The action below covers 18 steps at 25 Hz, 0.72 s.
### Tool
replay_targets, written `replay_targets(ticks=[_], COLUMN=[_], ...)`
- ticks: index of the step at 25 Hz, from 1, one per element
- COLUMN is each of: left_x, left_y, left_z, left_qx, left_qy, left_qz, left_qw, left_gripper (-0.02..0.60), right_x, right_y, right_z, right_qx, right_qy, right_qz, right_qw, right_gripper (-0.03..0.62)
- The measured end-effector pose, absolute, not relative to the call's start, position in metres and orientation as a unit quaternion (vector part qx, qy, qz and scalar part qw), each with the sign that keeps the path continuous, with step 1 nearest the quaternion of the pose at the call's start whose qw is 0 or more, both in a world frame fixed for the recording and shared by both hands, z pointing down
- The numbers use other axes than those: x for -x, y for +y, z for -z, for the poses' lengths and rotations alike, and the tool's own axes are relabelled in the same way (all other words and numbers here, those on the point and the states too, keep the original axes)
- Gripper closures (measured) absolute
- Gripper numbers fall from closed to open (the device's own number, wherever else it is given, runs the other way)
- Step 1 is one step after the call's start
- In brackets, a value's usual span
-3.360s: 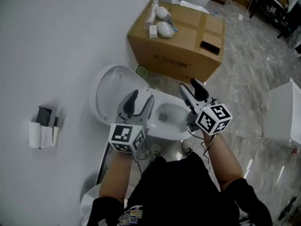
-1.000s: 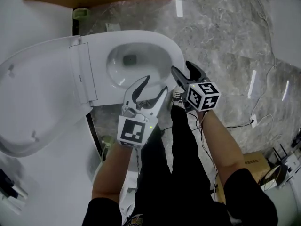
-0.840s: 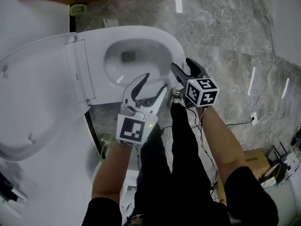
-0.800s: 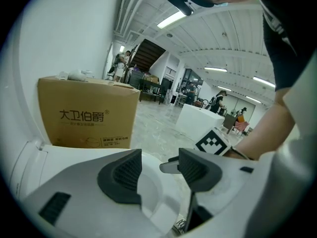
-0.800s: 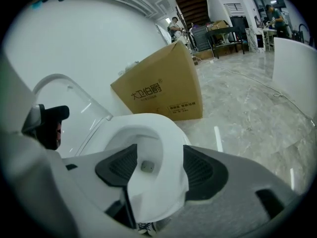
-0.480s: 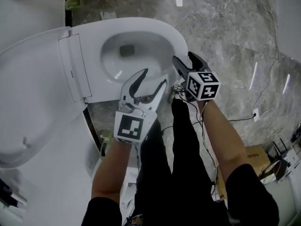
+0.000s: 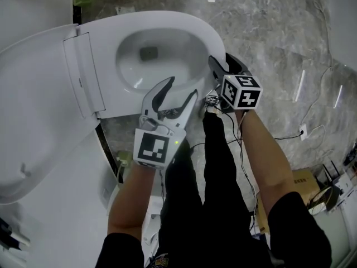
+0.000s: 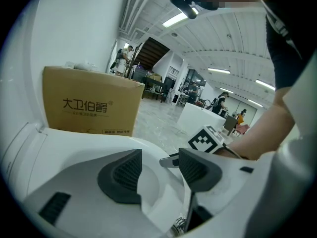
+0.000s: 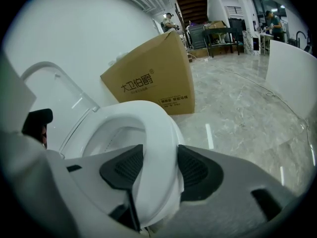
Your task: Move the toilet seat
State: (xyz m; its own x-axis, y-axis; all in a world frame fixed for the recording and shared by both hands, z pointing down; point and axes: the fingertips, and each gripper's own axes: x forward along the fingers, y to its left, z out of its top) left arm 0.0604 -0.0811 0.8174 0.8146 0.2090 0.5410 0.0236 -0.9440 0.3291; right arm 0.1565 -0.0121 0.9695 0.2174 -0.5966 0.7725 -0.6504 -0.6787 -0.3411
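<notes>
The white toilet seat (image 7: 207, 35) lies down on the bowl, with the lid (image 7: 33, 110) raised at the left. My right gripper (image 7: 222, 61) straddles the seat's front rim. In the right gripper view the seat (image 9: 148, 118) fills the gap of the right gripper (image 9: 160, 148), whose jaws have just been closing, and both pads touch it. My left gripper (image 7: 182, 87) hovers at the seat's near side rim. In the left gripper view the left gripper (image 8: 159, 155) stands open over the white seat (image 8: 74, 155), pressing on nothing.
A cardboard box (image 9: 153, 83) stands behind the toilet against the white wall. The person's black-trousered legs (image 7: 217, 166) stand right in front of the bowl. Cables (image 7: 290, 133) trail over the grey marble floor on the right. A white block (image 9: 297, 68) stands further right.
Both grippers have sunk toward the seat. The right gripper's jaws have narrowed around the front rim. The left gripper's jaws stay as wide as before.
</notes>
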Motion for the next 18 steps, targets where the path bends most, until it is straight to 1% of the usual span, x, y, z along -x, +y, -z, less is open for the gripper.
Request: replay_targets(ticks=[7,13,18], left_x=[-0.053,-0.053,-0.056], left_y=[-0.073,-0.064,-0.052], left_z=[-0.807,-0.798,-0.783], left_qx=[-0.942,-0.944,-0.945], left_qy=[0.064,0.068,0.071], left_qz=[-0.290,-0.283,-0.279], left_qw=[0.157,0.156,0.154], left_gripper=[0.357,0.357,0.357], right_x=[-0.158,-0.157,-0.157], right_y=[-0.010,-0.012,-0.013], right_z=[-0.956,-0.927,-0.896], right_qx=[-0.778,-0.779,-0.775], right_qy=[-0.376,-0.384,-0.395], right_qz=[-0.504,-0.495,-0.490], right_qw=[0.005,-0.023,-0.052], right_gripper=[0.382,0.358,0.355])
